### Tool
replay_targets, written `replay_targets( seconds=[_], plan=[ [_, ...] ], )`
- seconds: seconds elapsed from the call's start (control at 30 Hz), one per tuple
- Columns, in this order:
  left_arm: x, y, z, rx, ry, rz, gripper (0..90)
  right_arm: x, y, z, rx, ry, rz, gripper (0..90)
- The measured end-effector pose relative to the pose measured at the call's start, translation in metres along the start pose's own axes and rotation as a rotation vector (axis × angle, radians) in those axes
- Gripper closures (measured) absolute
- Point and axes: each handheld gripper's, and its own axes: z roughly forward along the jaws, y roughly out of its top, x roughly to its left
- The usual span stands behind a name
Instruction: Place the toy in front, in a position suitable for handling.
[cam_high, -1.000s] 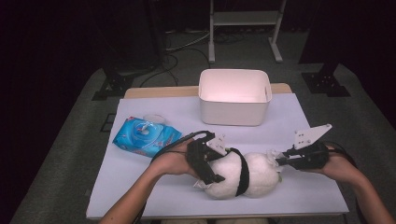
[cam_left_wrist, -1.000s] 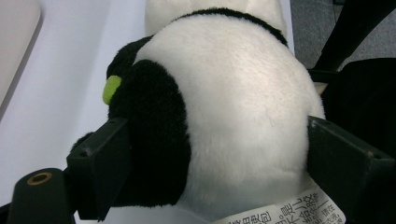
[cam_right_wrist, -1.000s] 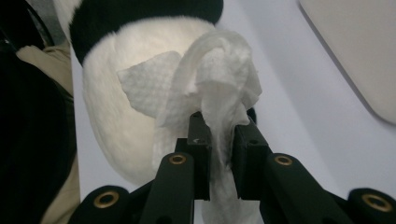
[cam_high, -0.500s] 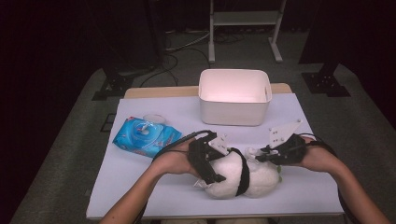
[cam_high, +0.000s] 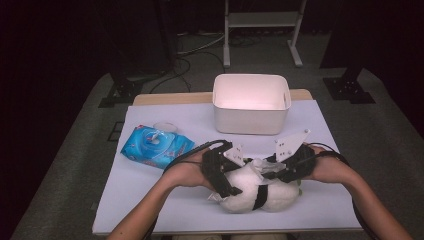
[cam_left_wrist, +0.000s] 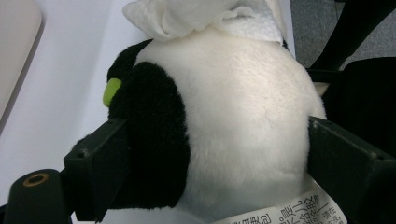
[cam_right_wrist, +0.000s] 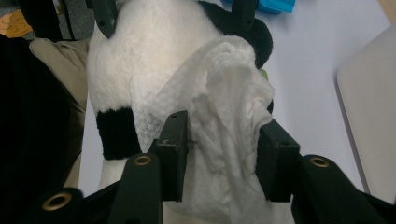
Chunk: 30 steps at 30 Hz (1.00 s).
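Your right gripper (cam_high: 272, 167) has slid in from the table's right edge onto the panda (cam_high: 255, 192), and its jaws have just been opening; the wipe (cam_right_wrist: 224, 135) lies bunched between them, draped on the toy's white back. Your left gripper (cam_high: 227, 172) clamps the panda, one jaw on its black patch, one on the white fur. Beyond lie the wipes pack (cam_high: 155, 146), then the bin (cam_high: 250, 117).

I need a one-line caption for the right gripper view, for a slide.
Right gripper with jaws just opening around a crumpled white wipe lying on a black-and-white plush toy.
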Motion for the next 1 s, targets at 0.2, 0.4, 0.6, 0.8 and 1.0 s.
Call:
replay_targets(
  seconds=[0.2, 0.4, 0.6, 0.8, 1.0],
  plan=[
    [-0.001, 0.002, 0.000, 0.007, 0.001, 0.007, 11.4, 0.001, 0.008, -0.002, -0.040, 0.020, -0.016, 55.0],
    [-0.001, 0.004, 0.001, 0.009, 0.003, 0.010, 11.3, 0.002, 0.020, 0.004, -0.087, 0.051, -0.031, 59.3],
    [-0.002, 0.001, 0.001, 0.003, 0.003, 0.009, 11.1, 0.002, 0.020, 0.009, -0.087, 0.060, -0.040, 74.6],
    [-0.001, 0.000, 0.001, -0.002, 0.006, 0.011, 11.1, -0.002, 0.010, 0.003, -0.034, 0.027, -0.038, 76.7],
    [-0.002, 0.001, 0.002, -0.007, 0.007, 0.006, 10.9, -0.006, -0.006, 0.000, 0.008, 0.006, 0.000, 76.8]
  ],
)
